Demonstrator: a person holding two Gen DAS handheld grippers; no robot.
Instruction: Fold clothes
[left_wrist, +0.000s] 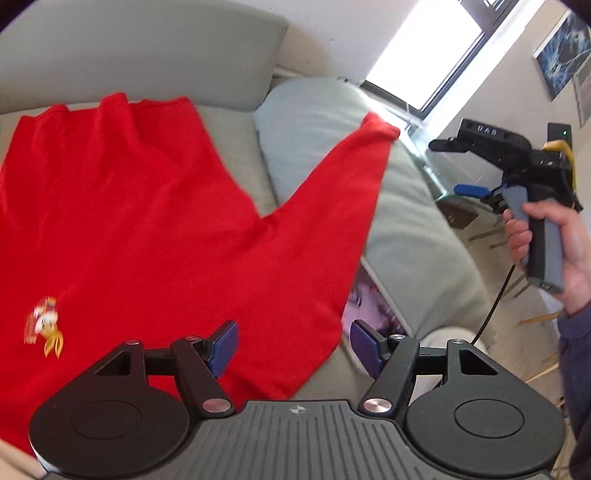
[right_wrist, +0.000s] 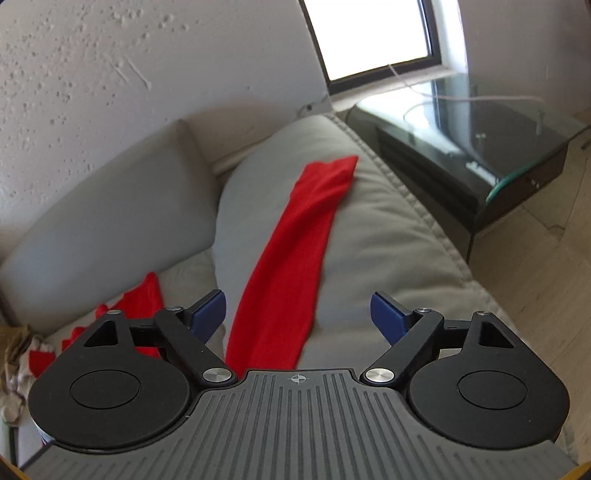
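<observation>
A red long-sleeved top (left_wrist: 147, 229) with a small cartoon print (left_wrist: 44, 325) lies spread on the grey sofa (left_wrist: 229, 144). One sleeve (left_wrist: 343, 192) stretches over the sofa arm cushion; it also shows in the right wrist view (right_wrist: 295, 258). My left gripper (left_wrist: 291, 345) is open and empty, just above the shirt's near edge. My right gripper (right_wrist: 297, 317) is open and empty above the sleeve's lower part. It shows in the left wrist view (left_wrist: 450, 166), held in a hand to the right of the sofa arm.
A glass side table (right_wrist: 517, 140) stands right of the sofa arm under a window. A pile of other clothes (right_wrist: 18, 354) lies at the left. A magazine (left_wrist: 369, 302) lies under the shirt's edge. Chair legs (left_wrist: 535, 317) stand on the floor at the right.
</observation>
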